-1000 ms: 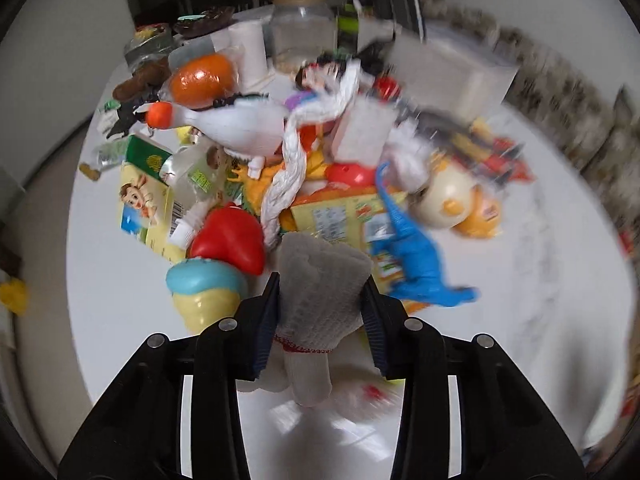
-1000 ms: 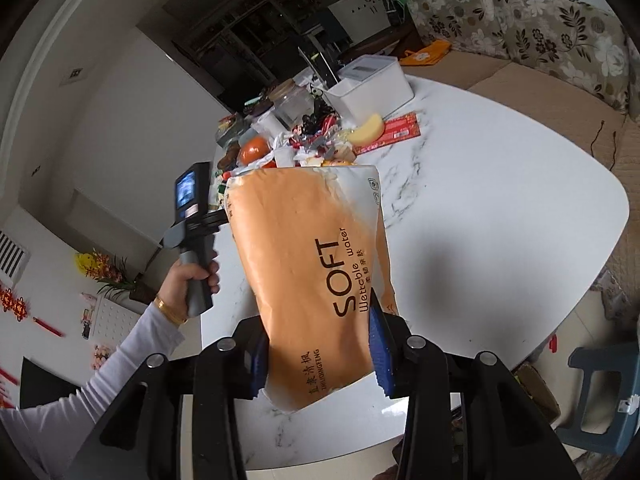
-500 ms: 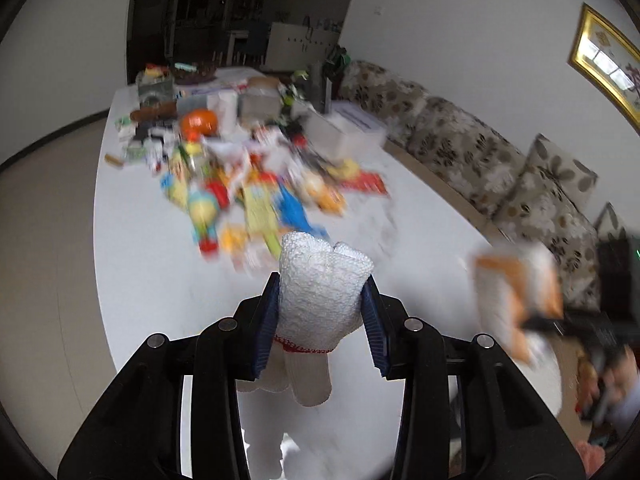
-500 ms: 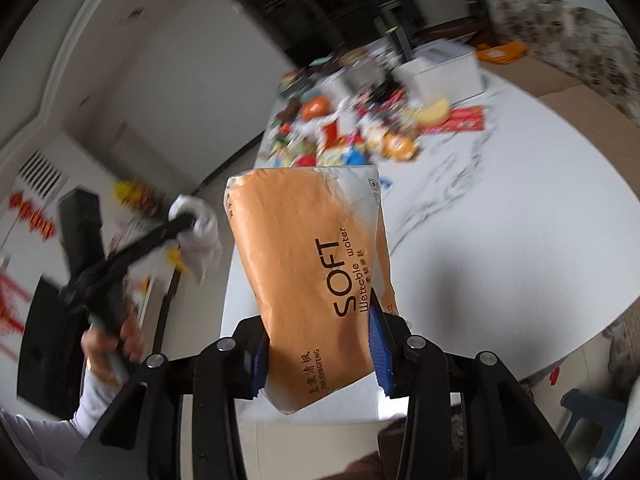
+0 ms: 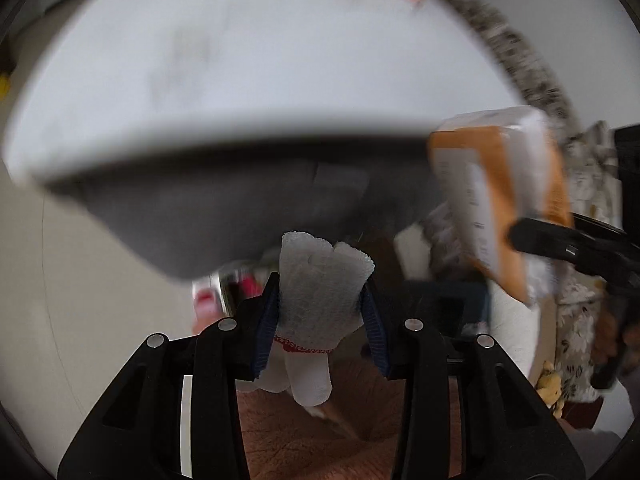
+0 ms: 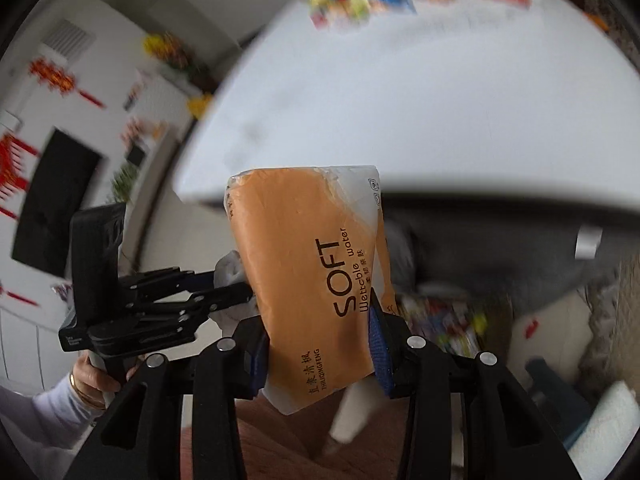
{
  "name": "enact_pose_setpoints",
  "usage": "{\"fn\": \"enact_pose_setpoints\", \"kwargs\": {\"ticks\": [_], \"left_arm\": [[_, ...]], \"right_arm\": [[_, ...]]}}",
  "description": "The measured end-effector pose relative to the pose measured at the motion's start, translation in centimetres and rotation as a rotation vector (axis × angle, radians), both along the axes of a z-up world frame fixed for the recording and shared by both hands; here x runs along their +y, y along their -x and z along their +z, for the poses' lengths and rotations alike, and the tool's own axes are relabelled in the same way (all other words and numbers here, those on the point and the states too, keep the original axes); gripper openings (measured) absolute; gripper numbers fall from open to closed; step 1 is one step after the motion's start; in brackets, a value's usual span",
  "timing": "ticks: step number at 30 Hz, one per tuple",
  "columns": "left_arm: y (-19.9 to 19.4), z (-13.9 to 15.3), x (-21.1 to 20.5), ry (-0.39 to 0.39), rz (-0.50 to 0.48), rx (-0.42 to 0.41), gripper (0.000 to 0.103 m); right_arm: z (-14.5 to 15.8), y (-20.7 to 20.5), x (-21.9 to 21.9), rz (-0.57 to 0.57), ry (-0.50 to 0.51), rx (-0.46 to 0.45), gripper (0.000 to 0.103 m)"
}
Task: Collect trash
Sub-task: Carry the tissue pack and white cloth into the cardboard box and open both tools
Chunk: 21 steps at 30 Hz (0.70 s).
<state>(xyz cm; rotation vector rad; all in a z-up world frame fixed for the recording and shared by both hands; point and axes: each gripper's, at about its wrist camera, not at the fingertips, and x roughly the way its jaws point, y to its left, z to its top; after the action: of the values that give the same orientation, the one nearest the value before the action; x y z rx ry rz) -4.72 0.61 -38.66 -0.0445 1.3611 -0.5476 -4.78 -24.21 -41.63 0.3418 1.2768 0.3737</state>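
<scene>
- Smooth white rounded counter (image 5: pixel 248 80) curves above both tongs.
- Left tongs (image 5: pixel 322 312) pinch a white knitted glove (image 5: pixel 320 292).
- Right tongs (image 6: pixel 318 344) clamp a glossy orange tissue pack (image 6: pixel 316 272).

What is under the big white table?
Under the white table it is dark and shadowy. Colourful blurry packets lie low down there. The orange tissue pack in the right tongs hides part of that space, so the rest is unclear.

White glove (image 5: pixel 320 284) between blue-padded fingers (image 5: pixel 267 320)
</scene>
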Motion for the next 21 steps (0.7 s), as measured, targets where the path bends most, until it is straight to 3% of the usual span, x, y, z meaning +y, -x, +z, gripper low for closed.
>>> {"fn": "enact_pose_setpoints", "kwargs": {"ticks": [3, 5, 6, 7, 8, 11, 13, 15, 17, 21], "left_arm": [[0.7, -7.7, -1.9, -0.048, 0.049, 0.104, 0.039], [0.5, -12.9, -3.5, -0.091, 0.074, 0.163, 0.046], [0.4, -15.3, -4.2, -0.126, 0.080, 0.192, 0.060], [0.1, -17.2, -4.8, -0.147, 0.083, 0.224, 0.078], [-0.2, -20.3, -5.7, -0.191, 0.087, 0.281, 0.080], [-0.5, -26.0, -7.1, -0.264, 0.072, 0.416, 0.080], [-0.7, -28.5, -7.4, -0.327, 0.073, 0.454, 0.080], [-0.8, -28.4, -7.1, -0.337, 0.086, 0.445, 0.080], [-1.0, -27.0, -6.5, -0.321, 0.097, 0.427, 0.080], [-1.1, -19.4, -4.9, -0.299, 0.091, 0.303, 0.080]], "right_arm": [[-7.4, 0.8, -0.9, -0.008, 0.064, 0.105, 0.041], [-12.4, 0.9, -1.6, -0.025, 0.127, 0.155, 0.047], [-15.3, 0.9, -2.1, -0.036, 0.160, 0.188, 0.048], [-17.4, 0.7, -2.4, -0.045, 0.190, 0.220, 0.059], [-20.4, 0.5, -2.9, -0.065, 0.245, 0.281, 0.069], [-26.3, 0.4, -4.0, -0.095, 0.338, 0.406, 0.069], [-27.2, 0.2, -4.3, -0.109, 0.351, 0.420, 0.069], [-26.3, 0.2, -4.3, -0.114, 0.356, 0.405, 0.069], [-24.4, 0.0, -4.3, -0.123, 0.347, 0.377, 0.069], [-16.1, -0.3, -4.2, -0.143, 0.312, 0.258, 0.073]]}}
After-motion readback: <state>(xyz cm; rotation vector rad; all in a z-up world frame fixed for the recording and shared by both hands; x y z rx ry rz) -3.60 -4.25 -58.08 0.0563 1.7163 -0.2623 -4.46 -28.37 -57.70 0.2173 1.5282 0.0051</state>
